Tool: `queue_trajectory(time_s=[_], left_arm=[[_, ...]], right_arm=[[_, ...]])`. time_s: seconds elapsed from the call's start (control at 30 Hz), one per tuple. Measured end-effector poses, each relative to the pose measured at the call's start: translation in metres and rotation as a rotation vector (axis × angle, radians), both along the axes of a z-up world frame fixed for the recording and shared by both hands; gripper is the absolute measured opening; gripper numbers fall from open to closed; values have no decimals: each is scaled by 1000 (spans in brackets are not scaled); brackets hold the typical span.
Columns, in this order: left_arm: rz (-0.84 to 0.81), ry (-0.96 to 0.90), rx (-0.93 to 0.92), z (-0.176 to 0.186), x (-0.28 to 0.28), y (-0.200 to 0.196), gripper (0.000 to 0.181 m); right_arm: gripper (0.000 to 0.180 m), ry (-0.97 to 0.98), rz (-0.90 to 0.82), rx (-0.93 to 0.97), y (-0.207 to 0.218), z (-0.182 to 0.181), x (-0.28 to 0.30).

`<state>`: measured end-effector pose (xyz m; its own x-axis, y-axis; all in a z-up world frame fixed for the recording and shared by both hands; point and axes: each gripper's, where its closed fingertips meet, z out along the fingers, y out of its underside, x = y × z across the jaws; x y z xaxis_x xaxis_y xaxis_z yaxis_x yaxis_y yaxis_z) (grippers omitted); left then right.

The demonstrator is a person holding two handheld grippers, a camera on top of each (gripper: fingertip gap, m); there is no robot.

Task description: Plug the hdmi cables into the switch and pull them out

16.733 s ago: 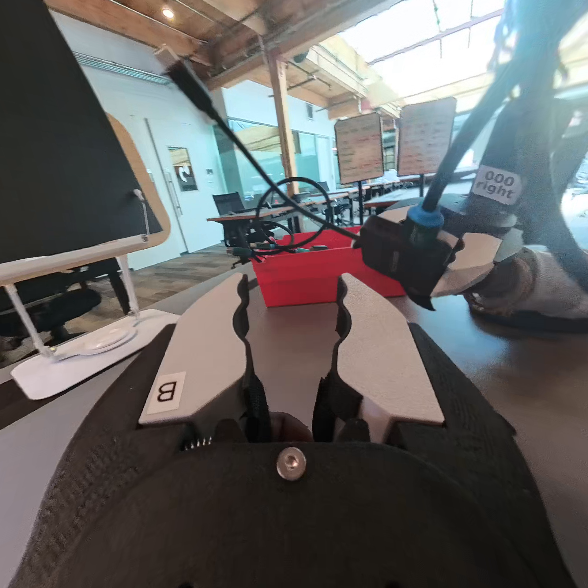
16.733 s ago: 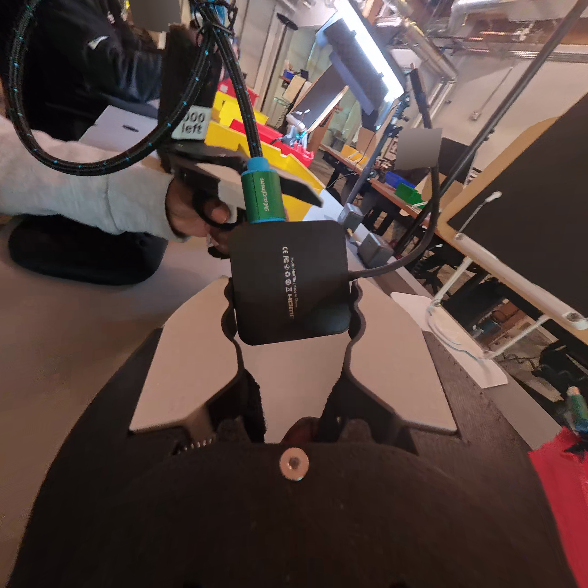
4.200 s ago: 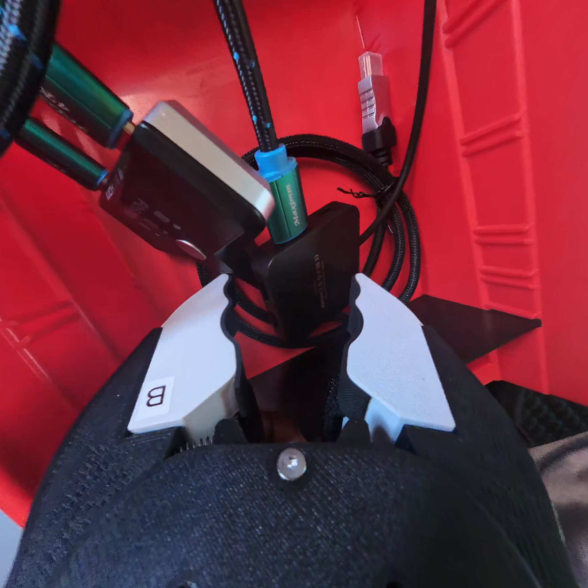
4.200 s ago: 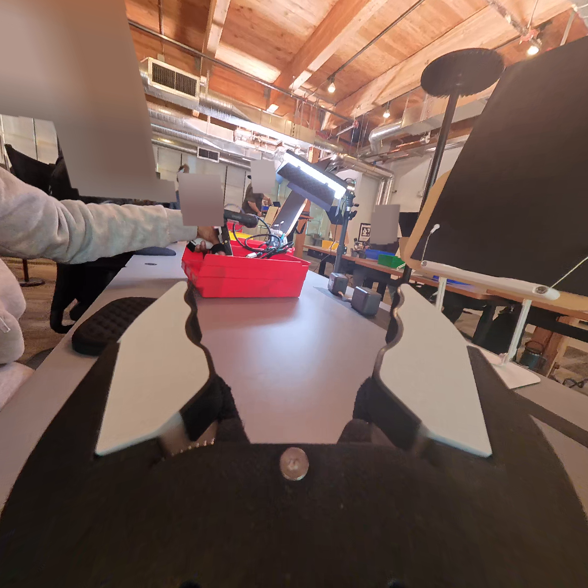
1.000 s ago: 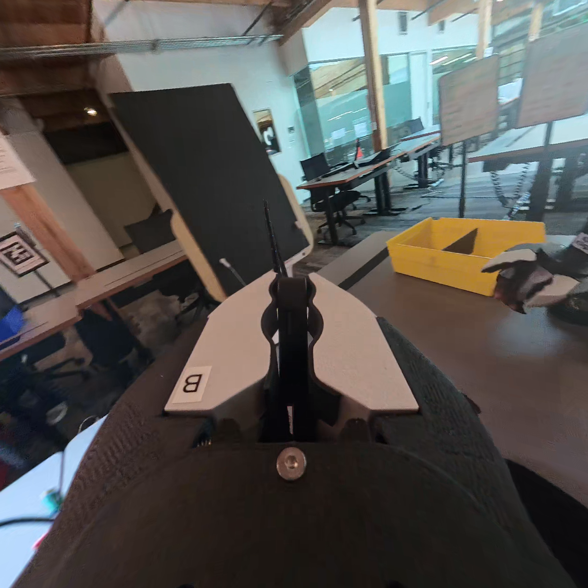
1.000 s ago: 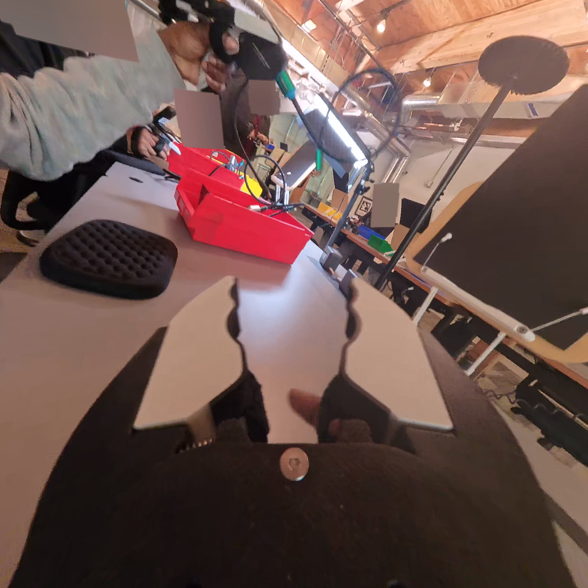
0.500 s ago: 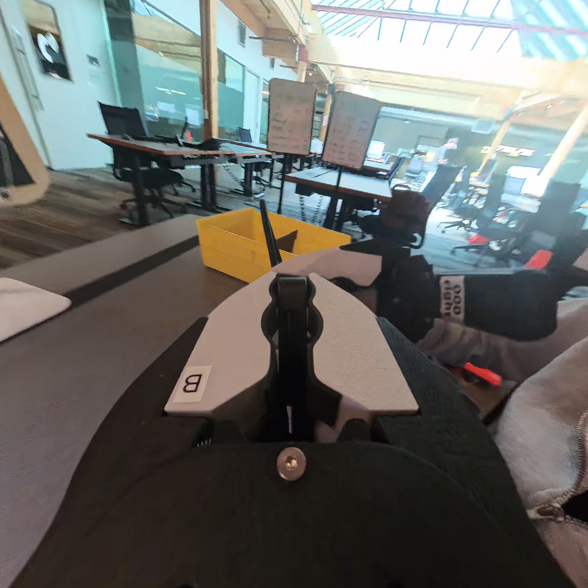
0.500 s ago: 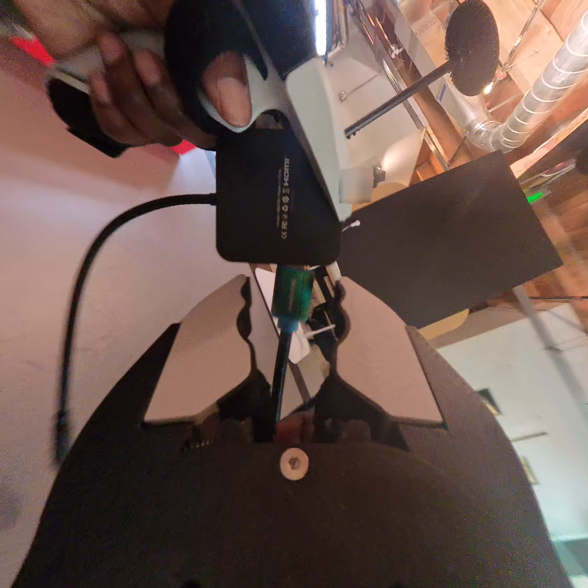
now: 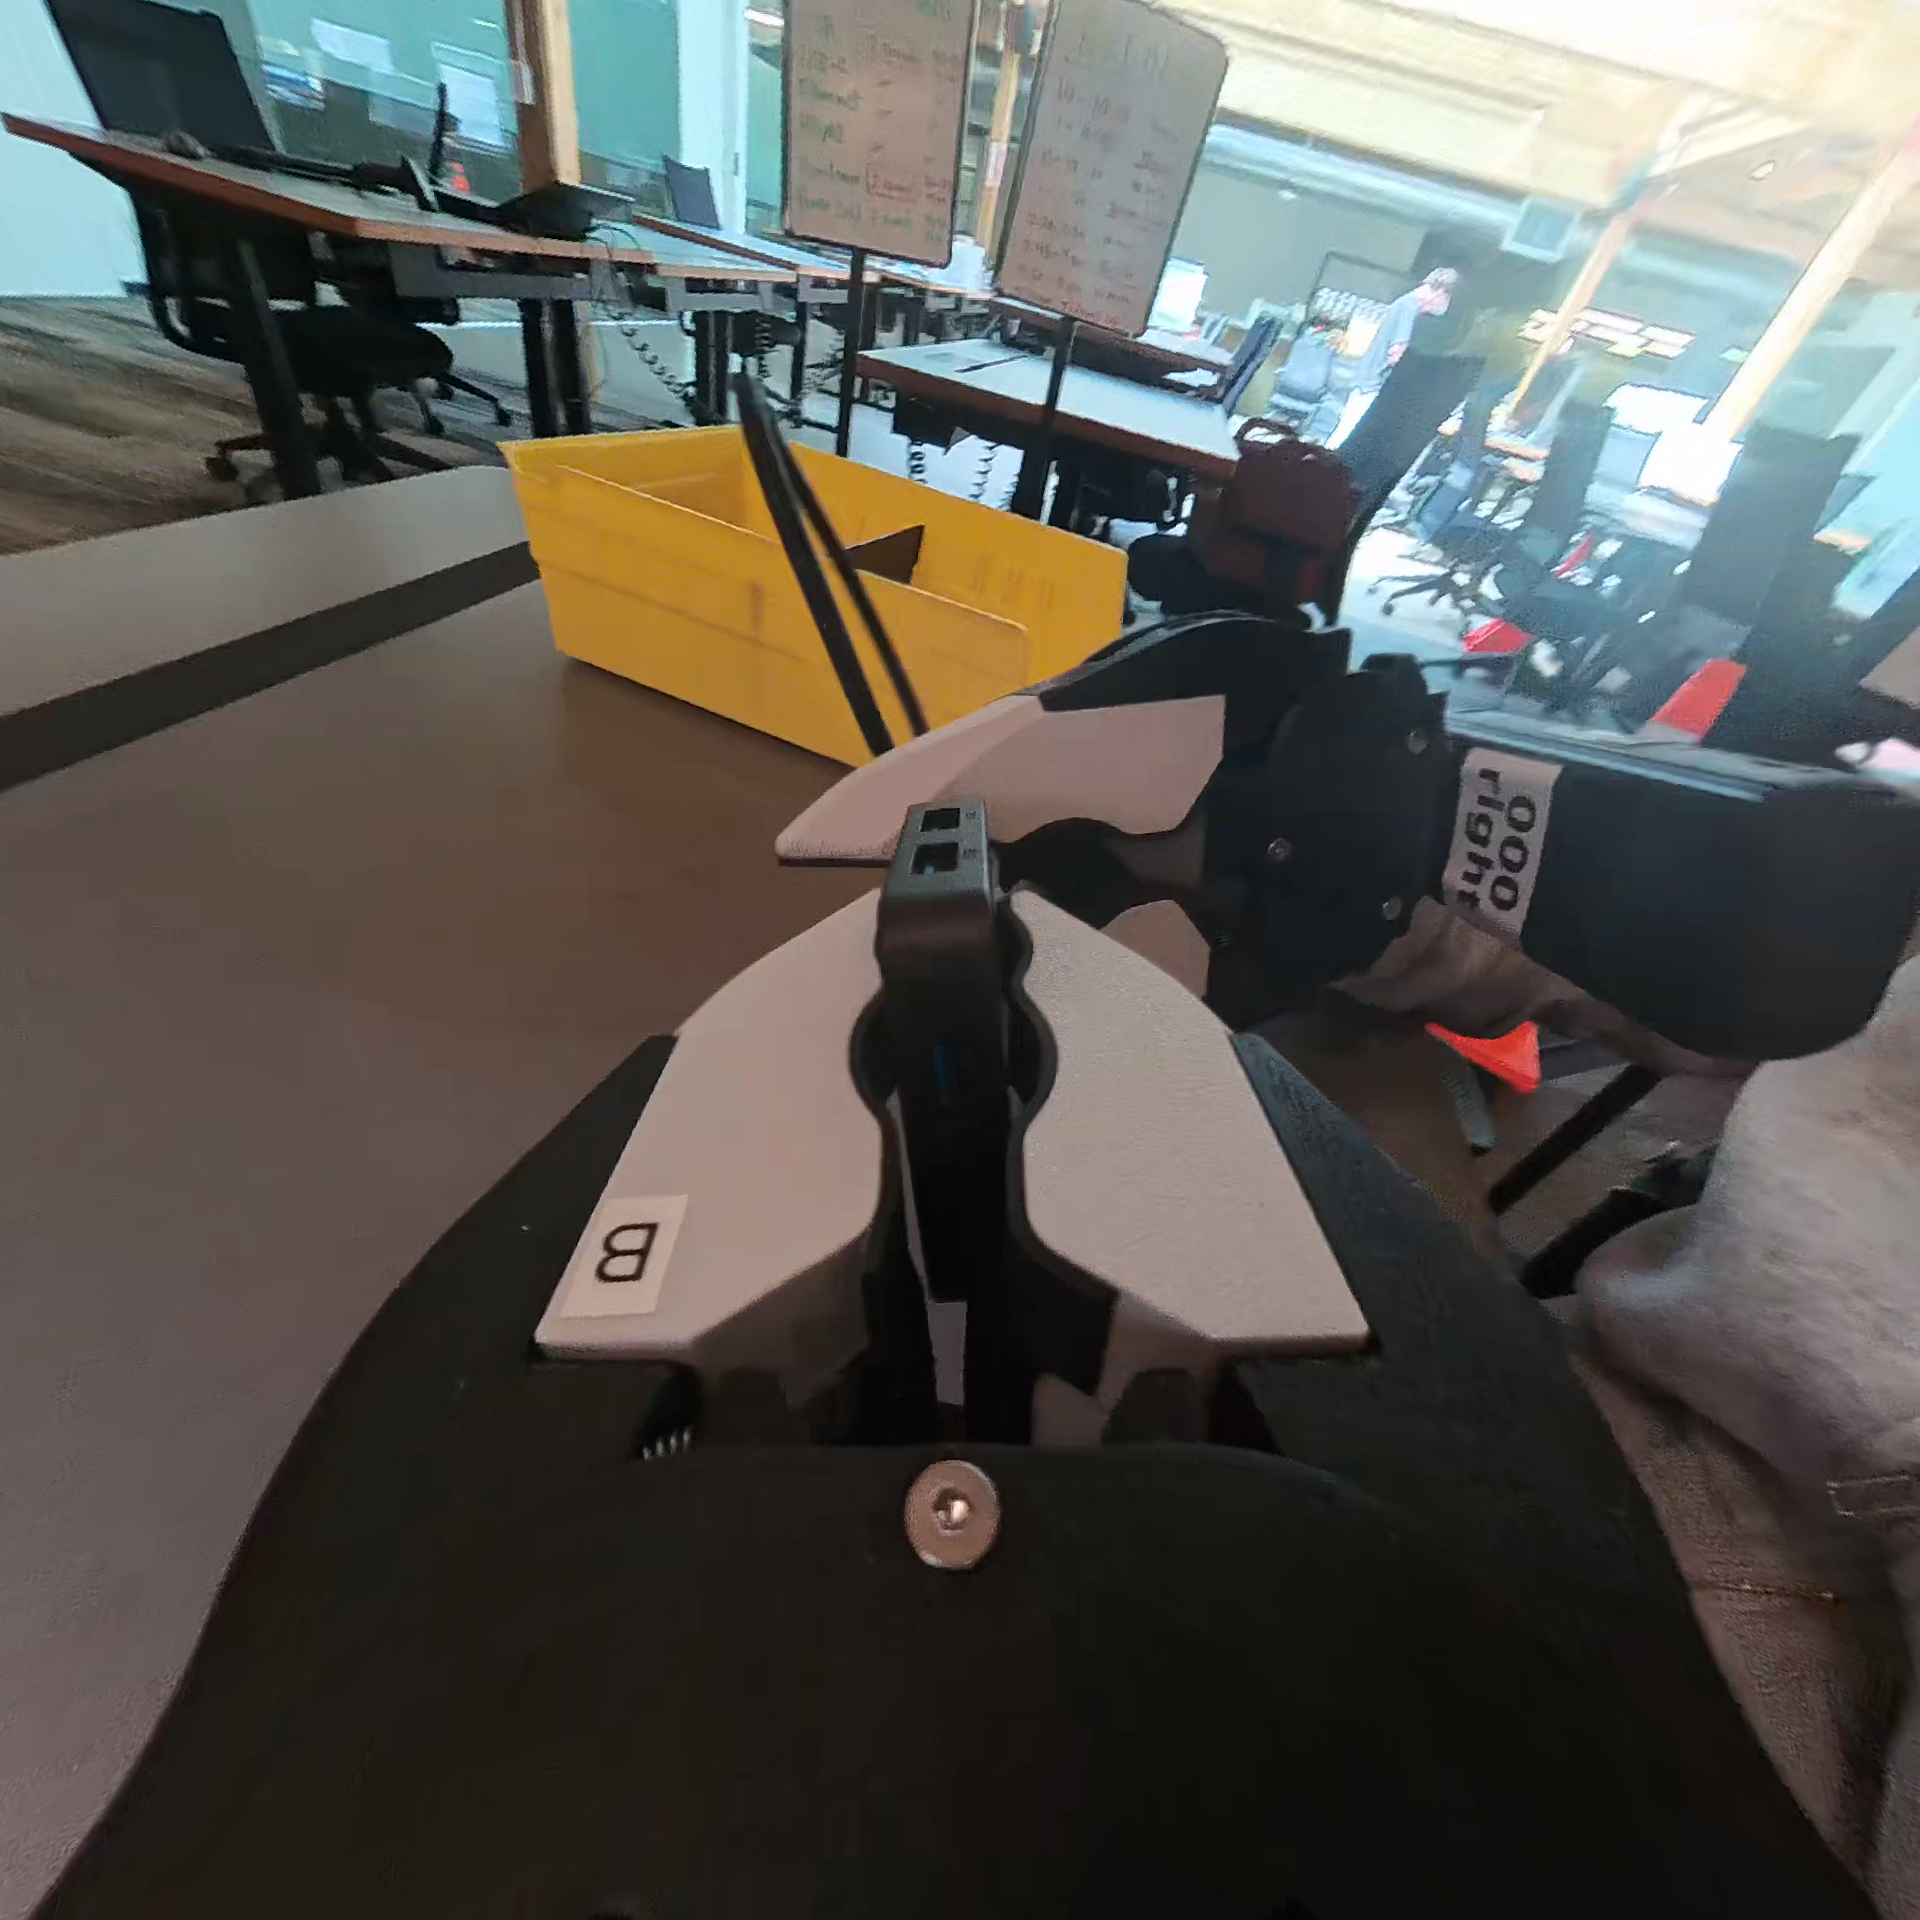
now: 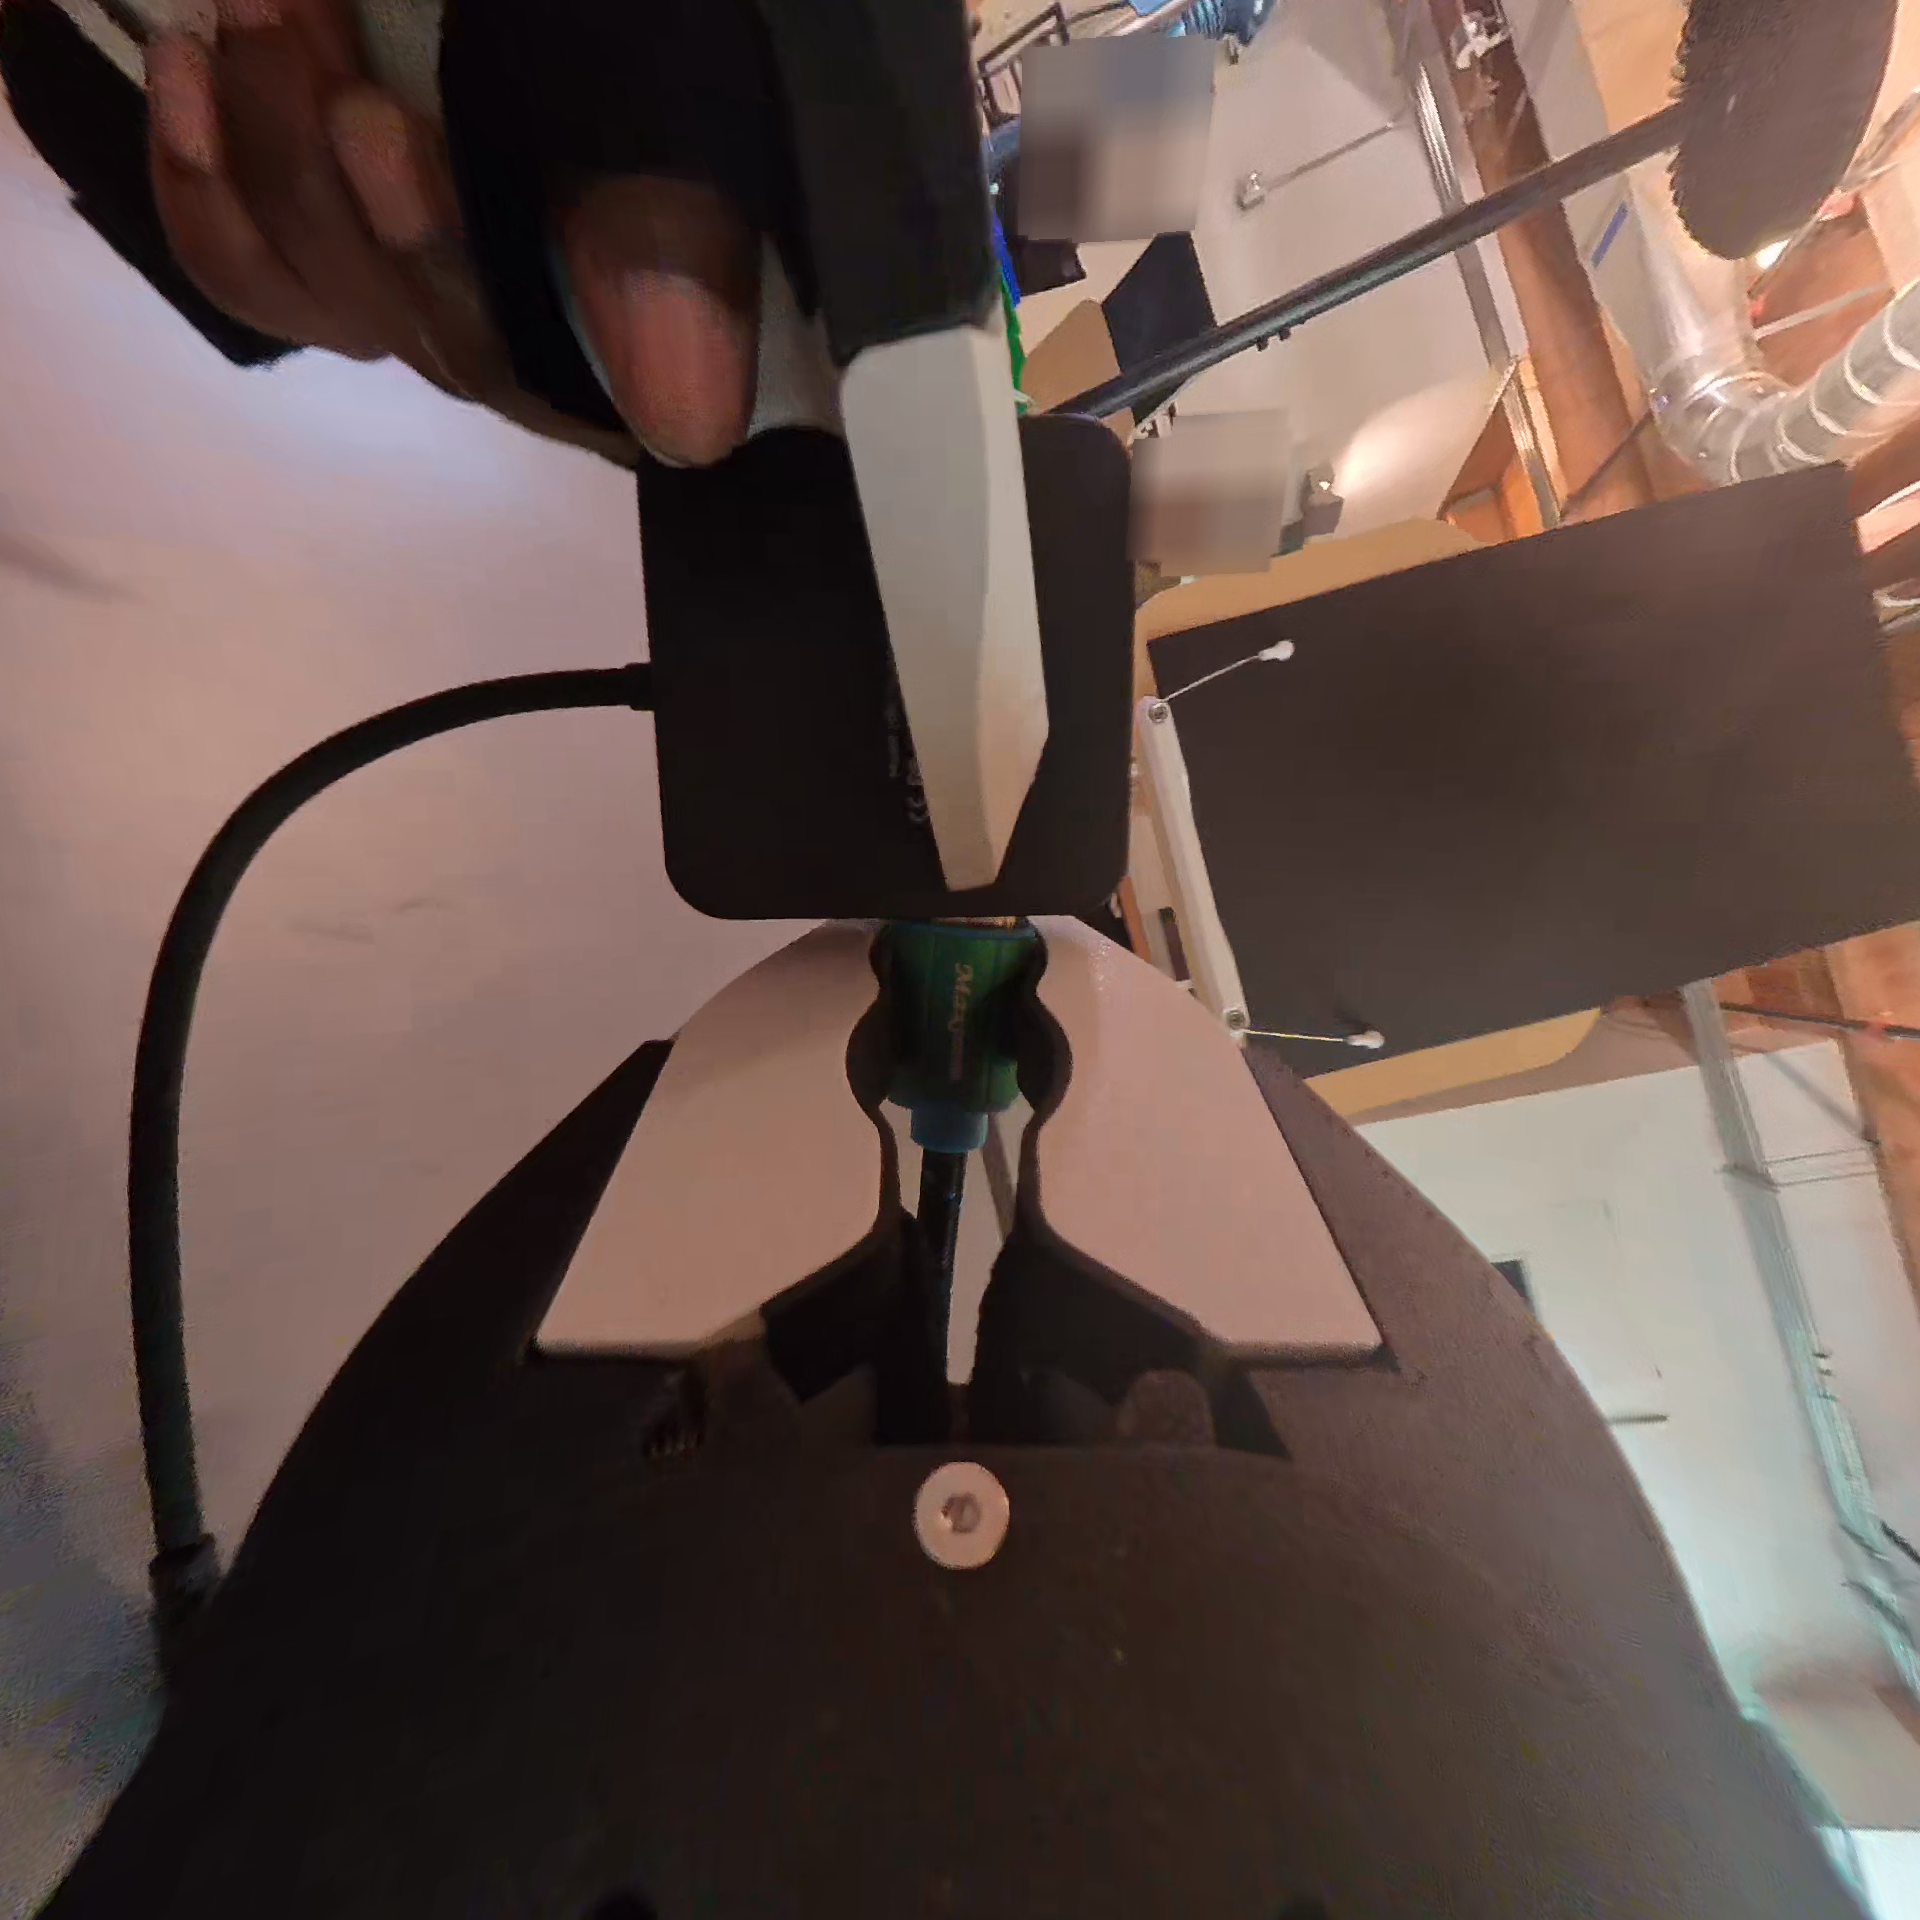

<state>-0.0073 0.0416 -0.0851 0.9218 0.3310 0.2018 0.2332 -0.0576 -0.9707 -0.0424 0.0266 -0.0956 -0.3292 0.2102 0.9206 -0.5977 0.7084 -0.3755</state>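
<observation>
Yellow plastic bin (image 9: 727, 613): sat on the table ahead of the fingers and a little left of them, open side up, a dark divider inside.
Dark brown table top (image 9: 312, 831): spread out left of and ahead of the fingers, a darker band crossing its far left part.
Two whiteboards on thin black stands (image 9: 878, 114): stood upright far beyond the fingers, past the bin, both covered in handwriting.
Wooden office desks with black chairs (image 9: 312, 260): stood far ahead, to the upper left of the fingers.
Large black flat panel with a tan edge (image 10: 1507, 748): stood to the right of the fingers.
</observation>
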Motion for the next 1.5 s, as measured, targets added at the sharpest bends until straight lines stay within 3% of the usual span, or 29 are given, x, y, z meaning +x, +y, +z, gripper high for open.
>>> queue_trajectory(time_s=[0.23, 0.43, 0.6, 0.7, 0.8, 0.87, 1.03, 1.1, 1.23, 1.5], left_arm=[[133, 54, -2, 0, -12, -12, 13], [133, 38, -7, -6, -13, -14, 13], [158, 130, -13, 9, -10, -15, 13], [253, 223, 85, 40, -12, -43, 13], [406, 287, 291, 73, -22, -104, 13], [465, 237, 314, 63, -35, -118, 13], [387, 174, 253, 41, -33, -84, 13], [372, 164, 232, 34, -31, -74, 13], [359, 131, 191, 21, -33, -67, 13], [346, 113, 208, 20, -32, -65, 13]], right_arm=[[23, 87, -38, 32, 3, 0, -6], [23, 92, -45, 72, 2, -5, -7], [22, 153, -35, 71, 3, 12, -5], [22, 186, -222, 163, 37, 12, -33], [22, 176, -113, -79, 57, 63, -22], [22, 151, -17, -317, 64, 120, 0], [22, 57, -83, -602, 143, 214, -12], [22, -152, -187, -680, 189, 228, -38], [22, -633, -292, -782, 257, 199, -62], [22, -923, -615, -967, 348, 71, -119]])
